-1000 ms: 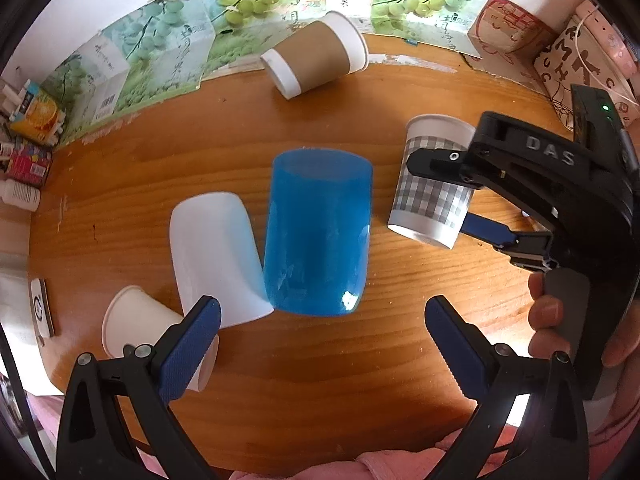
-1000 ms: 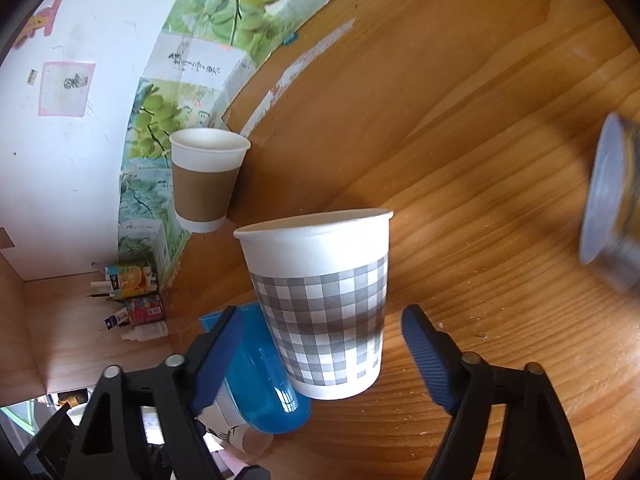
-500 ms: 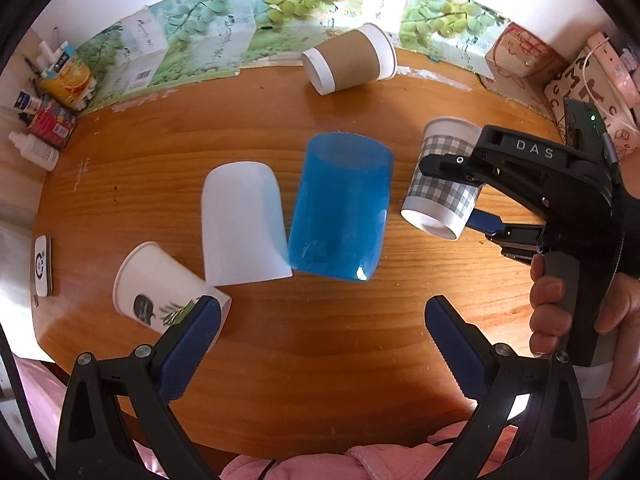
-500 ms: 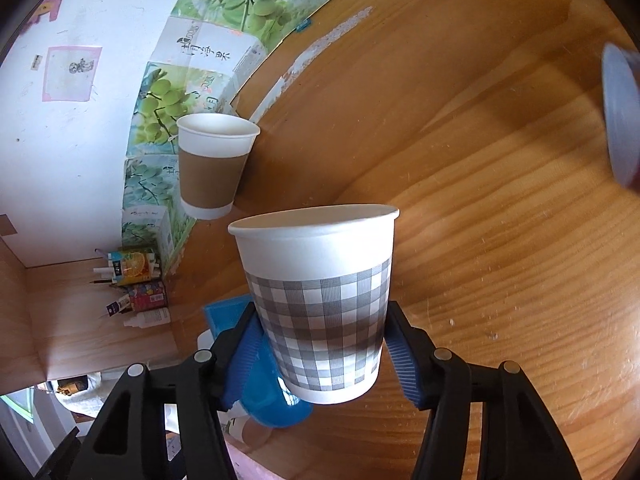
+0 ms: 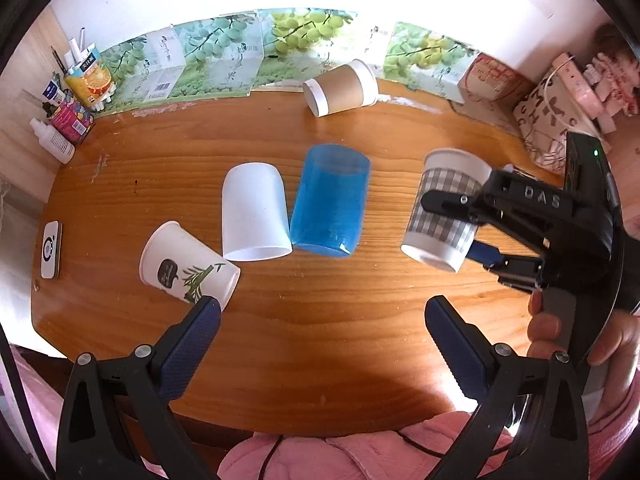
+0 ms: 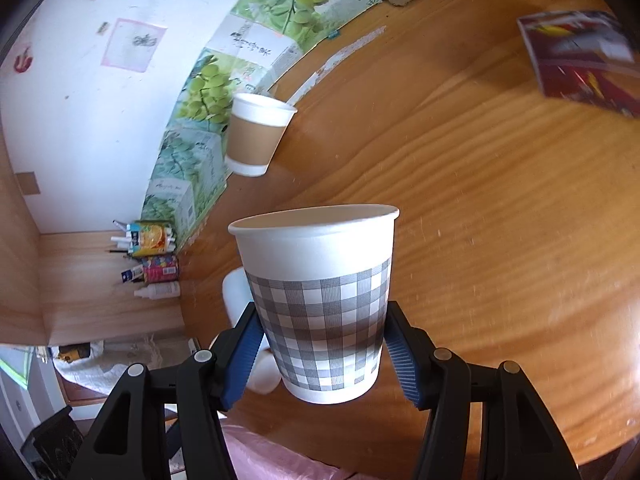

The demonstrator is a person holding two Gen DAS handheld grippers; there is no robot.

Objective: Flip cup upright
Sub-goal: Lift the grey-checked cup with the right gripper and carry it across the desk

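Observation:
My right gripper (image 6: 320,354) is shut on a grey-checked paper cup (image 6: 320,300) and holds it off the wooden table (image 5: 320,340); it also shows at the right of the left wrist view (image 5: 444,216), tilted. My left gripper (image 5: 320,344) is open and empty, near the table's front edge. On their sides lie a blue cup (image 5: 330,200), a white cup (image 5: 254,210), a printed paper cup (image 5: 184,268) and a brown-sleeved cup (image 5: 340,88).
Grape-printed cartons (image 5: 224,60) line the back wall. Small bottles and a juice box (image 5: 68,108) stand at the back left. A white device (image 5: 51,249) lies at the left edge. Pink patterned boxes (image 5: 556,104) stand at the back right.
My right gripper closed on the checked cup and lifted it off the table. My left gripper pulled back and higher, so more of the table shows.

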